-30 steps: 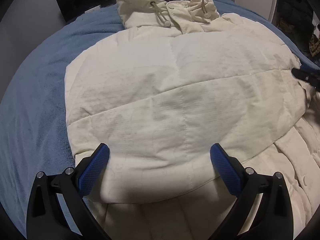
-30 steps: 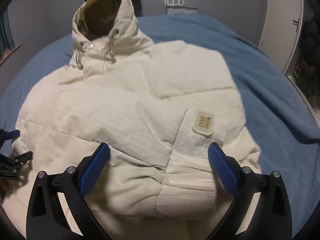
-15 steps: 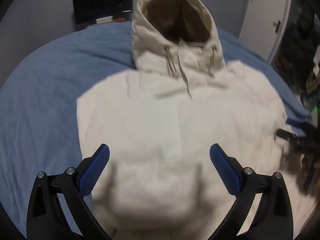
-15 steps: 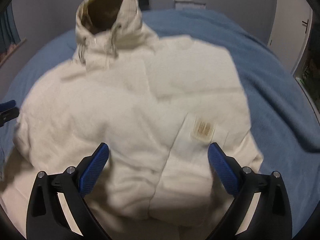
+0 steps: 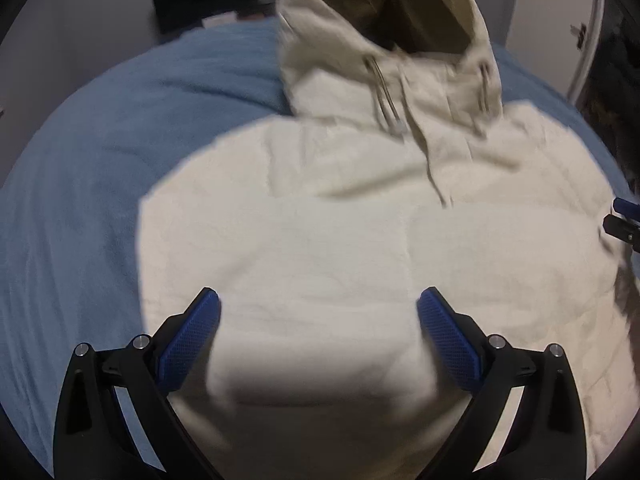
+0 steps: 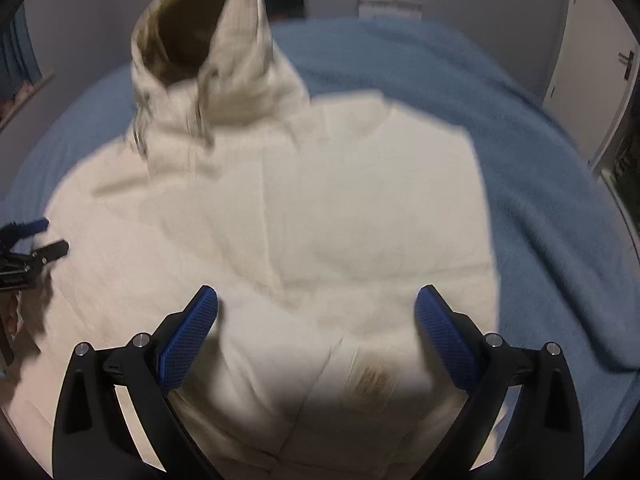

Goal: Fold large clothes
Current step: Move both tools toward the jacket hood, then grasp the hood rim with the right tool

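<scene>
Blue bedding (image 5: 80, 208) fills the edges of both your views, with grey walls and a white door (image 6: 592, 80) at the upper right of the right wrist frame. On the bed lies the cream padded jacket (image 5: 360, 248), spread front-up over the middle of both frames and partly folded in on itself, so its body forms a rounded block. Its hood (image 5: 384, 20) stands open at the top of the left wrist frame, showing a darker tan lining, with drawcords (image 5: 384, 100) hanging below the collar. In the right wrist view a small tan patch (image 6: 368, 380) sits on the jacket at lower centre, blurred too much to read.

Your left tongs (image 5: 318, 332) hang above the lower part of the jacket with the blue pads spread wide, gripping nothing. Your right tongs (image 6: 316, 332) are likewise spread wide over the lower part of the jacket, empty. Each set also shows in the other's view at mid-height by the frame edge, at the jacket's side. Whether either set touches the fabric, you cannot tell.
</scene>
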The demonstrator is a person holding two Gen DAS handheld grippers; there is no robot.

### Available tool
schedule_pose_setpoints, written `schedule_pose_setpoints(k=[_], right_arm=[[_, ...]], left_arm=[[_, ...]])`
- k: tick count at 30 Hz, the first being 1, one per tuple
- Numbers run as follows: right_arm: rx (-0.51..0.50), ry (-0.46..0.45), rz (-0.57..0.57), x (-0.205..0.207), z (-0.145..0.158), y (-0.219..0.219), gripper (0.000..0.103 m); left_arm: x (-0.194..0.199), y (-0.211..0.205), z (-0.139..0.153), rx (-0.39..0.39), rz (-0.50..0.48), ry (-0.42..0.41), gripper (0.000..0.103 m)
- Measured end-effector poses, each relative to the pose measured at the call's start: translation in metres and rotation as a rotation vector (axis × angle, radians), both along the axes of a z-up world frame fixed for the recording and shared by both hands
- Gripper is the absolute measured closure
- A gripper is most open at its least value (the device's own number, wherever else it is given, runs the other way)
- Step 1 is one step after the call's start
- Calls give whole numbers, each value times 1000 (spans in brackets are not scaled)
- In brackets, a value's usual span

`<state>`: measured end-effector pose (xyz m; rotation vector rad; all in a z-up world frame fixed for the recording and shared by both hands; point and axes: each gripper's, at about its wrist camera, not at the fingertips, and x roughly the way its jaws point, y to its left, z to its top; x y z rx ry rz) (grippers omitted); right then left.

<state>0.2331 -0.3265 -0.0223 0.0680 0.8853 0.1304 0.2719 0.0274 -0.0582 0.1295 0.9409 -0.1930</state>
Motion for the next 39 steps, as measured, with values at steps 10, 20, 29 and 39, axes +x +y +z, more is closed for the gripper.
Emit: schedule_pose_setpoints(k=[10,20,29,39], right_arm=[[33,-146,-71,116,57,47,7],[80,-192,-49,191,69,82,62],[-2,-355,82,123,71,83,98],[20,-258,102,106,50,72,98]], left_arm=[[64,7,34,-36,114,-84,6],[106,-8,61,-66,121,-115,7],[121,-10,92,-141,125,-232,7],[130,-4,87,-120,177,-257,7]])
